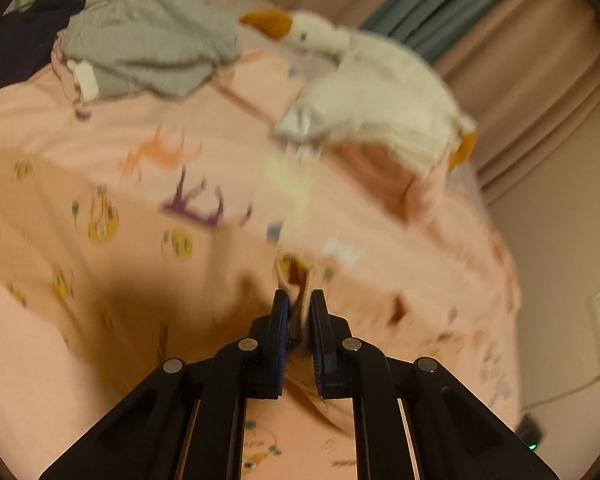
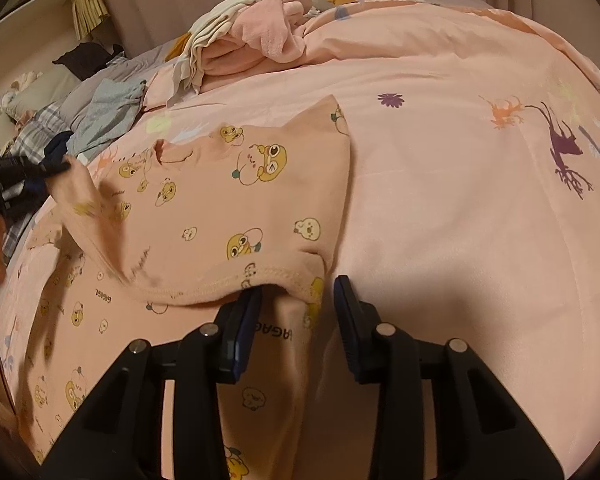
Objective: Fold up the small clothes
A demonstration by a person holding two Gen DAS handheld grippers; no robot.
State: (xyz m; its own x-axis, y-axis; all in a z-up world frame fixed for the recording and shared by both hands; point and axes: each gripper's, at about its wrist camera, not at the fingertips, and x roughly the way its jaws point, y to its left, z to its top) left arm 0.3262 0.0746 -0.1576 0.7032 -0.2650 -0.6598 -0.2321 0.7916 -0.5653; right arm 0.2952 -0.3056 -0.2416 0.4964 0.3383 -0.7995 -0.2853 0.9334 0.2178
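A small pink garment (image 2: 236, 184) printed with yellow cartoon figures lies on the pink bedcover (image 2: 460, 208). In the right wrist view my right gripper (image 2: 300, 292) stands open at the garment's near hem. The hem corner lies between its fingers and the pads do not press it. My left gripper (image 2: 58, 168) shows blurred at the far left of that view, lifting the garment's left edge. In the left wrist view the left gripper (image 1: 300, 304) is shut on a fold of the same pink printed cloth (image 1: 60, 280); the picture is motion-blurred.
A white plush goose (image 1: 364, 80) with an orange beak lies at the far side of the bed. A grey garment (image 1: 148, 40) and a dark one (image 1: 32, 32) sit beyond it. A pile of pink and cream clothes (image 2: 260, 40) lies at the back.
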